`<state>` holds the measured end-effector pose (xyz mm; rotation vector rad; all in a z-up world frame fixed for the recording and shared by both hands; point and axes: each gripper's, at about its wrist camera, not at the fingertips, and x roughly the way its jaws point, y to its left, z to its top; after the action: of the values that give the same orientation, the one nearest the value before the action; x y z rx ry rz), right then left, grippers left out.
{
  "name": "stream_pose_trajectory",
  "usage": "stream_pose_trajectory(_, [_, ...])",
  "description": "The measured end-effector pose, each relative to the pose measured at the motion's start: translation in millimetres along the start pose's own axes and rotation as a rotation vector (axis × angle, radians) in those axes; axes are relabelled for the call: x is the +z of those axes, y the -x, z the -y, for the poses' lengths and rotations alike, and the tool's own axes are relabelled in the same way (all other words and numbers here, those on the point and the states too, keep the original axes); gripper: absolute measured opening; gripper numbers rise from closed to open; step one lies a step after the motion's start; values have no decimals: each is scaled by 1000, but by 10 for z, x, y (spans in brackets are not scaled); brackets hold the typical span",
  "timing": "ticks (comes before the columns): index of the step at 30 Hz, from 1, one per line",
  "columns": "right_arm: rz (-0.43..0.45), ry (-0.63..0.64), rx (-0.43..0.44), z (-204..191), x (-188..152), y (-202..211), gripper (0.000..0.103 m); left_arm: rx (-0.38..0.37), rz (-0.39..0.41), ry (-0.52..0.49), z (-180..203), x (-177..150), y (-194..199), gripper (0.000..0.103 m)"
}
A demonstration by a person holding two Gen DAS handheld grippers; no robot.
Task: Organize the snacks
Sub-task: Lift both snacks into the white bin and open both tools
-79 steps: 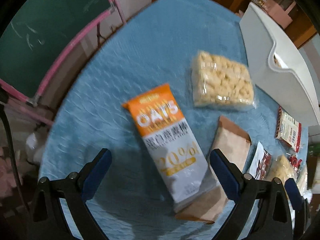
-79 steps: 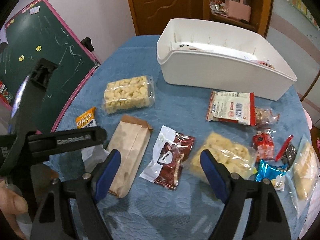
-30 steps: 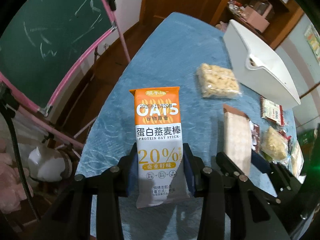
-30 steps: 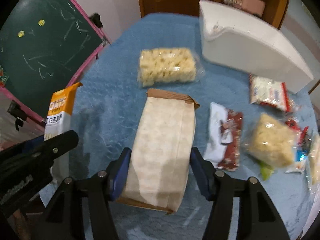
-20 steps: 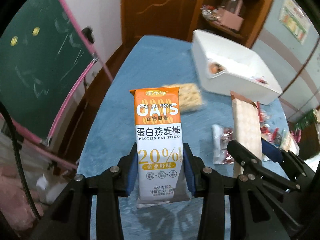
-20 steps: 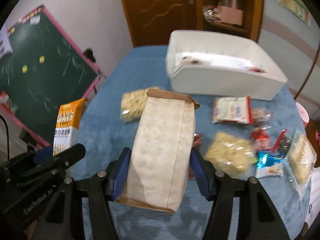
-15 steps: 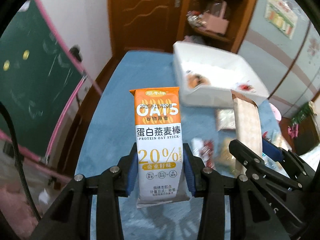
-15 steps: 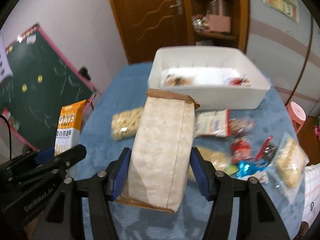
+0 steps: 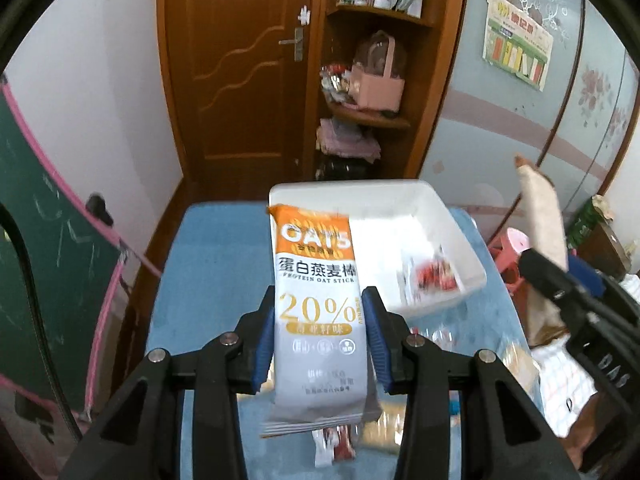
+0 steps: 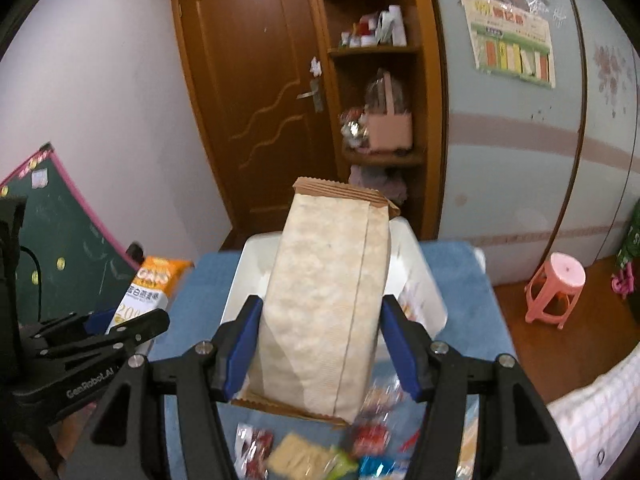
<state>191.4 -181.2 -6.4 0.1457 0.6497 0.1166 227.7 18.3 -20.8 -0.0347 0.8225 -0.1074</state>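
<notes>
Your left gripper [image 9: 320, 332] stays clamped on the oat bar packet [image 9: 318, 300], your right gripper [image 10: 320, 344] on the brown paper packet [image 10: 328, 300]; both have risen off the table toward the white bin [image 9: 440, 216], ready for dropping

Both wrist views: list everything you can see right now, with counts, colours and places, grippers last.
Oat stick packet: one, orange and white, in left gripper.
Paper-look snack bag: one, beige-brown, in right gripper.
Bin: one, white, on table ahead, some packets inside.
Loose snacks: several, mixed colours, on table below grippers; count unclear.
Tablecloth: one, blue.
Chalkboard: one, green, pink frame, left.
Stool: one, pink, floor right.
Left gripper: shut on packet.
Right gripper: shut on bag.
</notes>
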Motion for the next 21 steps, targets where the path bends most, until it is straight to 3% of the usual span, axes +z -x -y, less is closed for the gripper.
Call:
stream_pose_trajectory(5, [43, 1, -43, 177, 450, -216, 60, 9, 22, 0, 115, 433, -248, 39])
stream_pose_trajectory(8, [24, -11, -64, 237, 631, -449, 60, -5, 0, 3, 170, 595, -521, 39])
stream_pose_trajectory(17, [-184, -21, -74, 405, 652, -1357, 60, -52, -135, 13, 235, 690, -1443, 39])
stream_pose_trajectory(19, [-232, -39, -54, 438, 589, -1524, 61, -94, -175, 13, 261, 673, -1584, 39])
stream_pose_trajectory(21, [-262, -66, -18, 474, 499, -1634, 61, -138, -227, 22, 285, 643, -1714, 57])
